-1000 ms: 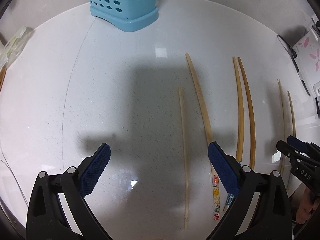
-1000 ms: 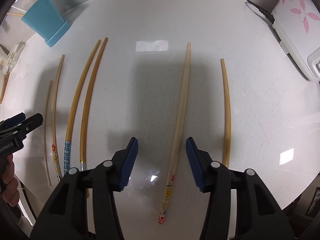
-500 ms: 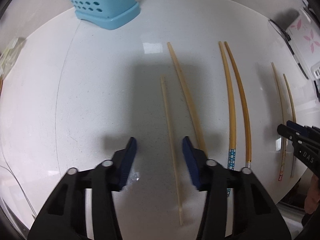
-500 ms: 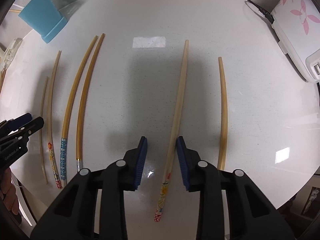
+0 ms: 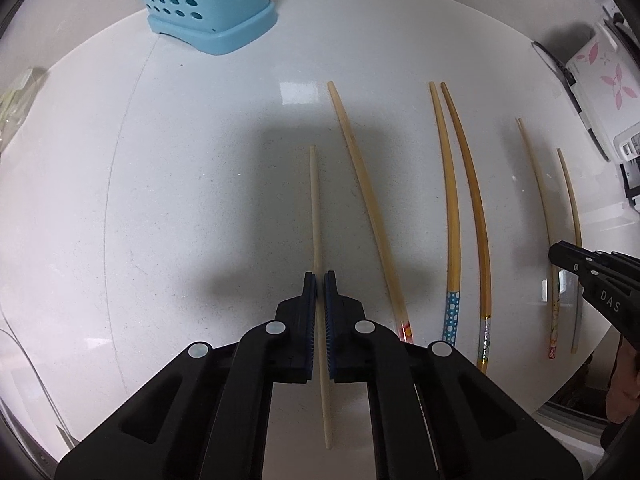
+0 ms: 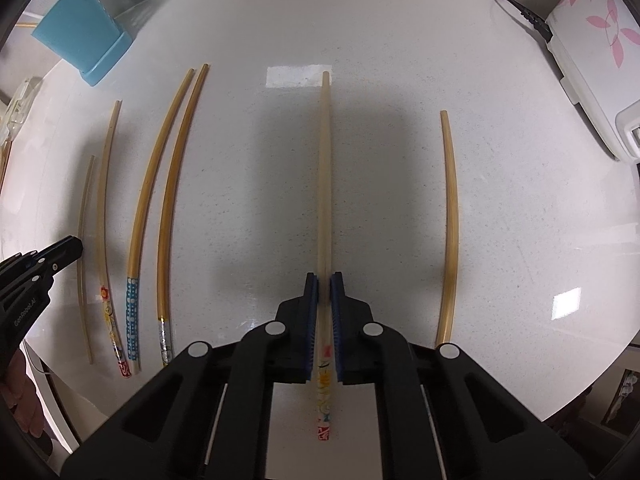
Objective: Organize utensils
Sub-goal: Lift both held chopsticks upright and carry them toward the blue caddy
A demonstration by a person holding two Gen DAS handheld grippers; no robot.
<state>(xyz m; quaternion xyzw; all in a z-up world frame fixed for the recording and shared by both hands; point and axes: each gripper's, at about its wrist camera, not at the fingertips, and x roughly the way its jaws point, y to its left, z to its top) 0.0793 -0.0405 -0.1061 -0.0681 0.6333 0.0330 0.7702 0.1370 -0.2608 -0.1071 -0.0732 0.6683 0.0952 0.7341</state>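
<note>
Several wooden chopsticks lie side by side on a white table (image 5: 160, 200). My left gripper (image 5: 319, 276) is shut on a thin plain chopstick (image 5: 315, 200), the leftmost one. My right gripper (image 6: 324, 278) is shut on a pale chopstick with a flower-patterned end (image 6: 326, 168). A plain chopstick (image 6: 451, 216) lies to its right. Between the grippers lie a red-tipped chopstick (image 5: 368, 204), a blue-dotted one (image 5: 450, 208) and a silver-banded one (image 5: 476, 216). A blue perforated utensil holder (image 5: 208, 4) stands at the far left; it also shows in the right wrist view (image 6: 82, 36).
A white appliance with pink flowers (image 6: 592, 48) stands at the far right, with a black cord (image 6: 524, 12) beside it. A clear plastic item (image 5: 16, 96) lies at the left edge. The table's front edge runs close under both grippers.
Both grippers have closed from wide open. The left one has shifted right and closed on the thin plain chopstick. The right one has closed on the flower-patterned chopstick.
</note>
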